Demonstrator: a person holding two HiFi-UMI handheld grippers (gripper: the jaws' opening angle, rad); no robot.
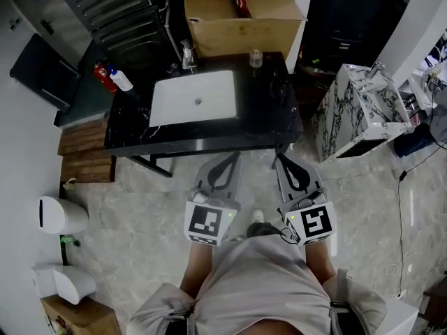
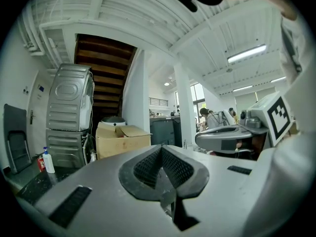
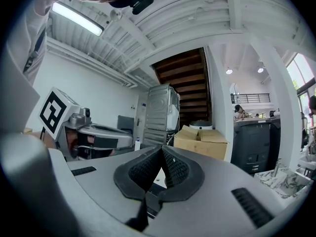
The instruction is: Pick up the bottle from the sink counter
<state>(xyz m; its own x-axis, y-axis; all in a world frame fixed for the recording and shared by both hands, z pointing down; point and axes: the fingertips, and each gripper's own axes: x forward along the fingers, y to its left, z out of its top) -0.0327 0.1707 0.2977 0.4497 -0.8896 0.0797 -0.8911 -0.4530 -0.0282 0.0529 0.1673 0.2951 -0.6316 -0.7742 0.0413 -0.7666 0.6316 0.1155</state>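
Observation:
A white bottle with a blue cap [image 1: 121,80] stands at the far left end of the black sink counter [image 1: 269,110], next to a red bottle [image 1: 103,75]. The white bottle also shows in the left gripper view [image 2: 48,162] and, very small, in the right gripper view [image 3: 137,143]. My left gripper [image 1: 230,158] and right gripper [image 1: 282,159] are held side by side just in front of the counter's near edge, pointing level at it. The pads of the left gripper [image 2: 161,148] and of the right gripper [image 3: 162,148] meet, with nothing between them. Both are far from the bottle.
A white basin [image 1: 194,98] with a faucet [image 1: 187,56] is set in the counter, and a small glass jar [image 1: 255,58] stands behind it. A cardboard box [image 1: 241,12] sits behind the counter. A marble-patterned block [image 1: 356,110] stands to the right, wooden boards [image 1: 84,149] and white bins [image 1: 61,215] to the left.

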